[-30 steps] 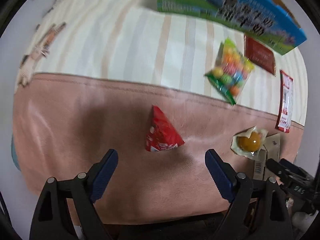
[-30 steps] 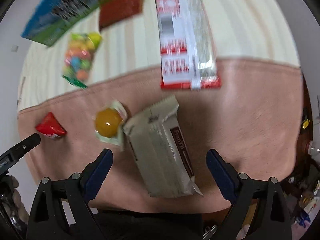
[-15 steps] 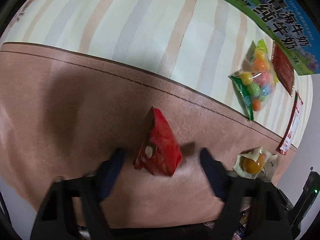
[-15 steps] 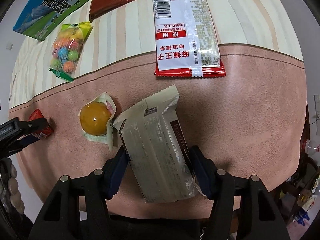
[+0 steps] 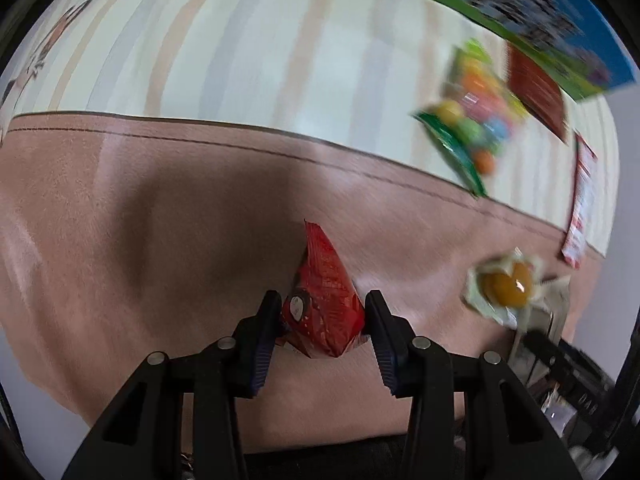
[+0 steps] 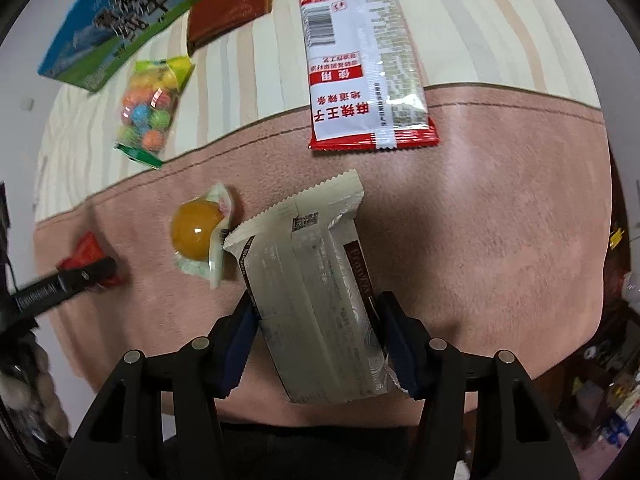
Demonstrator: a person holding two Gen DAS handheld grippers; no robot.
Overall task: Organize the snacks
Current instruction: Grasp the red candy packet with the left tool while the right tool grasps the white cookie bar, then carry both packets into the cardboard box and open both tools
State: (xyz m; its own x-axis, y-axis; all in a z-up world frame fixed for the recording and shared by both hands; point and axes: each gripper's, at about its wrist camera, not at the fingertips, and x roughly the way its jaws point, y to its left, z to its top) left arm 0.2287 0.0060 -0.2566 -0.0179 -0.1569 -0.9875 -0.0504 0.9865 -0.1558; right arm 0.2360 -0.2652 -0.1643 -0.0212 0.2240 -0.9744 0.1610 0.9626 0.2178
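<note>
My left gripper (image 5: 322, 330) is shut on a small red triangular snack packet (image 5: 324, 300) that lies on the brown cloth. My right gripper (image 6: 314, 338) is shut on a beige wafer packet (image 6: 316, 308), its jaws pressing both long sides. An orange jelly cup (image 6: 196, 232) lies just left of the wafer packet, touching its corner; it also shows in the left wrist view (image 5: 506, 284). The red packet and the left gripper's finger show at the left edge of the right wrist view (image 6: 86, 254).
A long red-and-white spicy strip packet (image 6: 360, 64), a bag of coloured candy balls (image 6: 150, 108), a dark red sachet (image 6: 232, 12) and a blue-green milk carton (image 6: 132, 20) lie on the striped cloth beyond. The table's front edge is close below both grippers.
Both grippers moved down and forward and closed: the left onto the red packet, the right onto the beige wafer packet. The snacks on the cloth have not moved.
</note>
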